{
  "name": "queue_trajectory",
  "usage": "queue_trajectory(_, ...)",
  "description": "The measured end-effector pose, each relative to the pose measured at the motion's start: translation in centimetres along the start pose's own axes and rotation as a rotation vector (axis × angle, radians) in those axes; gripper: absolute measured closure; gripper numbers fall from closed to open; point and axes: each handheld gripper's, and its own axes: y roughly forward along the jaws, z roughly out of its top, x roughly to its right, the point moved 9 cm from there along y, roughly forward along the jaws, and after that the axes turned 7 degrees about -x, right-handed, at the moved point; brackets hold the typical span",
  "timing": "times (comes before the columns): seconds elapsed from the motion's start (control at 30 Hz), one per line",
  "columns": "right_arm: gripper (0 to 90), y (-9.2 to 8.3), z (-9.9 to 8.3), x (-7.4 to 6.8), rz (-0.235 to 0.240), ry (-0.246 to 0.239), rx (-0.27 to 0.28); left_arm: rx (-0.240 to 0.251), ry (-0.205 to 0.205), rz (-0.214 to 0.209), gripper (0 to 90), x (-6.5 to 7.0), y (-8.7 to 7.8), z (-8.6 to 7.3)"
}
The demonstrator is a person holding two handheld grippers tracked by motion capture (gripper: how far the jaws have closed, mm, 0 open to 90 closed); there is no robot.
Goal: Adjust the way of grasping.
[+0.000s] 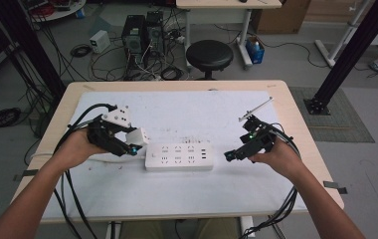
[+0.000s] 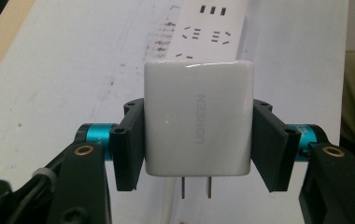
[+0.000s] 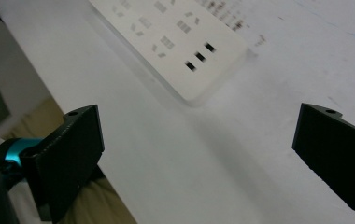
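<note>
Reading the grey lettering on the white charger (image 2: 198, 125), I make out "UGREEN" running lengthwise down its smooth, glossy plastic face. It is a rounded square block with two flat metal prongs at its near end, and my left tool (image 2: 198, 140) clamps it by its two sides between ribbed black pads; teal metal collars sit behind each jaw. From the high view that left tool (image 1: 122, 142) holds the charger (image 1: 138, 136) just above and beside the left end of the power strip (image 1: 179, 156).

The power strip is a flat, white, rounded rectangle lying across the middle of the counter (image 1: 187, 107), which is covered with a white sheet bearing small dark smudges; pale wood shows at its edges. Its face carries rows of slot-shaped sockets and three small dark rectangular ports at the right end (image 3: 198, 57). I can read no writing on it.

My right tool (image 3: 199, 154) stands wide apart with nothing between its flat black pads, just off the strip's right end (image 1: 233, 155).
</note>
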Motion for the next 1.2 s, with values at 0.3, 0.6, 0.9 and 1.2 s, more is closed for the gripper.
queue_trajectory(0.3,1.4,0.1,1.3,-2.3,0.211,0.113,0.114,0.02,0.034,-0.032,42.5,1.3,1.5,1.5)
queue_trajectory(0.6,1.5,0.3,2.5,-3.7,0.358,0.203,0.17,0.036,0.07,-0.052,42.5,2.1,2.9,3.5)
queue_trajectory(0.9,5.1,1.3,3.8,-5.2,0.435,0.252,0.161,0.07,0.116,-0.067,42.5,3.3,4.0,5.6)
queue_trajectory(1.2,15.3,2.9,5.9,-6.4,0.469,0.3,0.138,0.069,0.145,-0.067,42.5,4.1,5.1,7.2)
